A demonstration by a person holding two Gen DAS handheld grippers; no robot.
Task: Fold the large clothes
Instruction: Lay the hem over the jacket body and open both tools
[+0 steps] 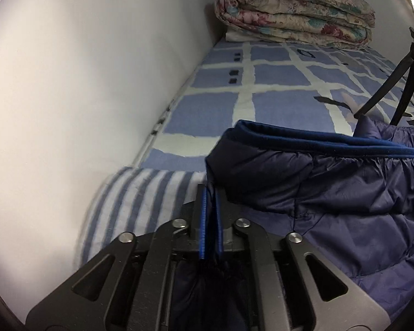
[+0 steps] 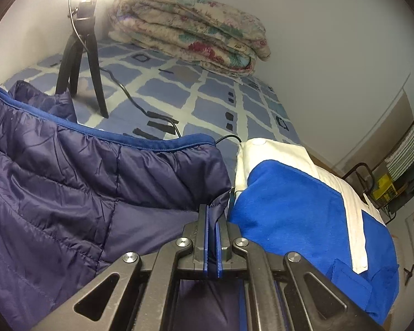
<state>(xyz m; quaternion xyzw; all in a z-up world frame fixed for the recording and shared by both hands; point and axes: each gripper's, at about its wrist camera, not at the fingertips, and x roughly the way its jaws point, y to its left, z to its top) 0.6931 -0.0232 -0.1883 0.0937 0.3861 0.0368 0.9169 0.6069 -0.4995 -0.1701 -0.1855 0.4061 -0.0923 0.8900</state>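
1. I have the left tool (image 1: 211,193) pinched down on the hem of the navy puffer jacket (image 1: 331,193); its pads are nearly together with dark fabric running between them.
2. The right tool (image 2: 213,212) is clamped on the jacket's other corner, navy cloth caught between its pads.
3. The key relation: the jacket stretches between my two tools, long axis running side to side. From the left tool it spreads right, from the right tool it spreads left. Neither hand is nearer, each owns one end.
4. The bulk sags onto the bed (image 1: 276,110), its blue-trimmed edge (image 1: 317,139) lying ahead of both tools, toward the folded floral quilt (image 1: 295,11).
5. It looks puffy, quilted, slick; I judge it will slip and spring back when folded.
6. Watch the sides: a striped pillow (image 1: 140,201) sits just left, a blue-and-white garment (image 2: 303,207) just right, touching the jacket's corner.
7. A tripod (image 2: 80,63) with cable stands beyond, so I would keep the fold short.
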